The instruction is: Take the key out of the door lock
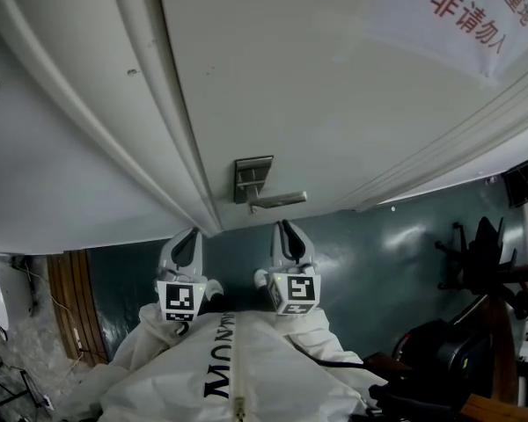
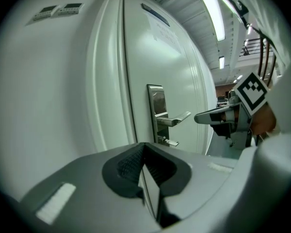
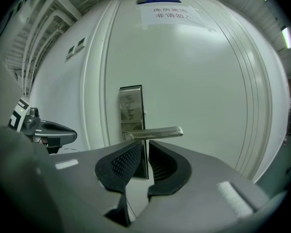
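White door (image 1: 290,77), silver lever handle (image 1: 277,201), red-lettered sign (image 1: 462,11), teal floor (image 1: 378,262).

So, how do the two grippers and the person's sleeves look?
Both the left gripper and the right gripper have pale grey rounded shells and tapering jaws. Their pads are black and ribbed. Each carries a white cube with black square markers. The sleeves are white.
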A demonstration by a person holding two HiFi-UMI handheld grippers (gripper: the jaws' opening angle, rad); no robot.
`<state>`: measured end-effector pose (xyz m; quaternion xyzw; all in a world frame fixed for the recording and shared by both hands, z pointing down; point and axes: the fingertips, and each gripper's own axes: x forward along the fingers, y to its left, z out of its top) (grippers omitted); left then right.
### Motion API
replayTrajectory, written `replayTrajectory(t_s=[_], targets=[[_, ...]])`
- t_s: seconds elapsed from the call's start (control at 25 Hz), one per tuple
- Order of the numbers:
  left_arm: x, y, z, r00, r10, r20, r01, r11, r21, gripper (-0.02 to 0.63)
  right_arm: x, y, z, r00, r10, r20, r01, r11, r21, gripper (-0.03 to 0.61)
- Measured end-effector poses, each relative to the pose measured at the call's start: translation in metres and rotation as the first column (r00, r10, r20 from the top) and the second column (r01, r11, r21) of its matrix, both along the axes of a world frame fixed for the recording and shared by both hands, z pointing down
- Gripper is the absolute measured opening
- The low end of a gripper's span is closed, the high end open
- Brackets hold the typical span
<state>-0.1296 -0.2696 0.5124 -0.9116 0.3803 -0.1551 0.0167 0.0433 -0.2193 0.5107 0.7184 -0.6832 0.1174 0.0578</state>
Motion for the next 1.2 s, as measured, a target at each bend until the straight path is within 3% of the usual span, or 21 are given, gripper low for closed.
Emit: replayTrajectory(t_s=[0.32,0.52,0.64,0.8,0.96,1.08,1.2], targets=[[-0.006,-0.005,-0.003,1.0,0.024,-0.013,-0.024,1.0,0.008,0.0,-0.009,-0.005,0.001,0.999,0.007,0.045,-0.008,1.0,0.007,0.103],[-0.011,-0.005,-0.005,0.999,0.035,-0.008,-0.035,0.999,0.012,0.0,-0.021,-0.011,0.005,0.979,-0.02,0.203,0.012,0.999,0.043,0.184],[-0.017,-0.006,-0.004,1.0,0.031,0.002,-0.031,0.999,0.012,0.0,-0.024,-0.015,0.008,0.945,-0.027,0.327,0.003,0.997,0.073,0.19],[-0.026,-0.007,-0.005,1.0,0.02,0.0,-0.019,1.0,0.014,0.0,-0.03,-0.021,0.015,0.904,-0.03,0.426,-0.007,0.996,0.086,0.189],[-0.037,-0.006,0.0,0.999,0.018,0.036,-0.019,1.0,0.011,0.0,-0.037,-0.03,0.032,0.81,-0.034,0.586,-0.011,0.997,0.074,0.184],[-0.042,-0.008,-0.003,1.0,-0.003,0.016,0.003,1.0,-0.003,0.0,-0.04,-0.04,0.048,0.672,-0.039,0.74,-0.022,0.997,0.073,0.184],[-0.048,-0.009,-0.001,0.999,0.002,0.044,-0.003,1.0,0.015,0.0,-0.036,-0.046,0.059,0.544,-0.027,0.839,-0.065,0.995,0.074,0.183]])
